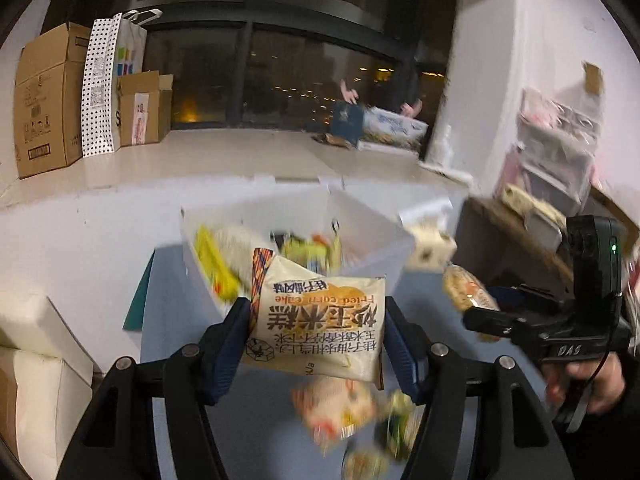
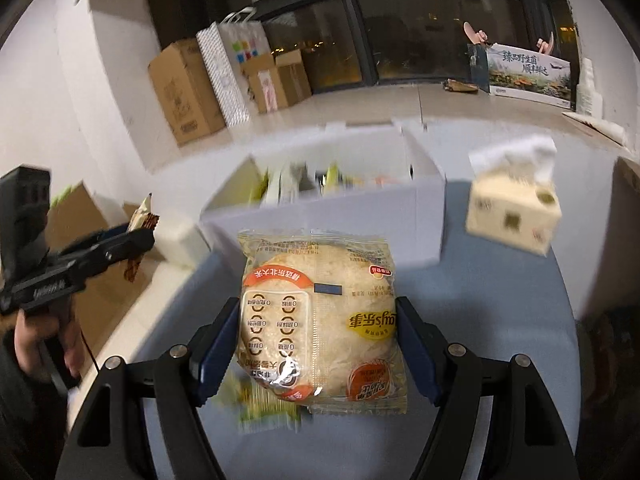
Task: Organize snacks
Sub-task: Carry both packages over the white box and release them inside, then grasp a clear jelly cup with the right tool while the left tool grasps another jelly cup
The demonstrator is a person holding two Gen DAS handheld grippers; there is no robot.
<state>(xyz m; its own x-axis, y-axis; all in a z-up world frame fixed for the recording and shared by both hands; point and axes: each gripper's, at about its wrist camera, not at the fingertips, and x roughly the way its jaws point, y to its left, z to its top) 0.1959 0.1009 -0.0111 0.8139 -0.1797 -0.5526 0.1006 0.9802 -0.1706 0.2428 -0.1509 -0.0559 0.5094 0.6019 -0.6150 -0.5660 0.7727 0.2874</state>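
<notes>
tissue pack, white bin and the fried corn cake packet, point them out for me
tissue pack [image 2: 514,216]: right wrist view, on its cream front face.
white bin [image 2: 328,228]: right wrist view, on its near wall.
fried corn cake packet [image 1: 320,328]: left wrist view, on the printed middle of its face.

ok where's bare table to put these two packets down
Bare blue table lies between the white bin and the tissue box. The bin is crowded with snacks, and loose packets clutter the near edge.
</notes>
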